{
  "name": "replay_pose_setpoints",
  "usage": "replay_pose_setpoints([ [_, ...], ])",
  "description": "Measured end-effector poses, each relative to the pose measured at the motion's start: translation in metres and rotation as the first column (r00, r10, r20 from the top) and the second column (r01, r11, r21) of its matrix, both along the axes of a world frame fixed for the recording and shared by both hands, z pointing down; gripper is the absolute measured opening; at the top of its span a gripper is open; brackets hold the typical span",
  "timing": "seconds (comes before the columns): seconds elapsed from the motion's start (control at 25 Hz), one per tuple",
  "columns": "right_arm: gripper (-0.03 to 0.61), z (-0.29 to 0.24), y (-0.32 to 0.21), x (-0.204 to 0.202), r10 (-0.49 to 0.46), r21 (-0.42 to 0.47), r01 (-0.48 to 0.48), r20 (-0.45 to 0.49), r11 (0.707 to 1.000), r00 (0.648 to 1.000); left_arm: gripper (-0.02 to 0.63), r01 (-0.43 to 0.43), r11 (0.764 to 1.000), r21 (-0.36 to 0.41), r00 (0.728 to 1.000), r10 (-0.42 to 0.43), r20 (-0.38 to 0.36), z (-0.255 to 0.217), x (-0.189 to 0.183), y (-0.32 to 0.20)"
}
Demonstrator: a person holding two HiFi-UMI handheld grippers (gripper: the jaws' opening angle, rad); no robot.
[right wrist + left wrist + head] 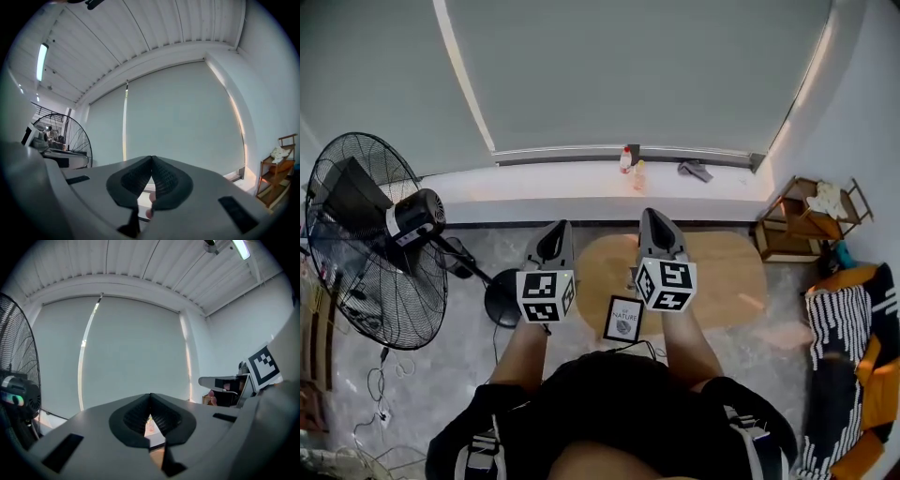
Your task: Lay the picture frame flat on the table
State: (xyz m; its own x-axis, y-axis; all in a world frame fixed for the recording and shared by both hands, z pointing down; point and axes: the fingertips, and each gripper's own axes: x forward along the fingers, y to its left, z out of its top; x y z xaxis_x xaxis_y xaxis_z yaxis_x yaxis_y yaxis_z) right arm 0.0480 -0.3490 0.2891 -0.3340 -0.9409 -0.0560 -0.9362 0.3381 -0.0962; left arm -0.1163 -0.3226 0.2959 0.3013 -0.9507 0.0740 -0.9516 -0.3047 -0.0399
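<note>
A small black picture frame [624, 319] with a white print sits at the near edge of the oval wooden table [722, 272], its face turned up toward me. Whether it leans or lies flat I cannot tell. Both grippers are held in the air above the table, pointing at the window blind. My left gripper [557, 228] [150, 395] is to the frame's left and my right gripper [652, 216] [152, 158] is just above it. Each gripper's jaws meet at the tips with nothing between them. Neither gripper view shows the frame.
A large black pedestal fan [370, 239] [14, 380] [65, 136] stands on the floor to the left. Small bottles [626, 159] rest on the window sill ahead. A wooden shelf [806, 220] [276, 176] and striped fabric [844, 328] are at the right.
</note>
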Motion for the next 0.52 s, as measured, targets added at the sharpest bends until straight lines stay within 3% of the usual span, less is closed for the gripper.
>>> replay_pose_setpoints([
  [0.52, 0.014, 0.01, -0.007, 0.017, 0.046, -0.011, -0.046, -0.041, 0.999, 0.998, 0.02, -0.009, 1.0, -0.029, 1.0, 0.009, -0.017, 0.013, 0.004, -0.017],
])
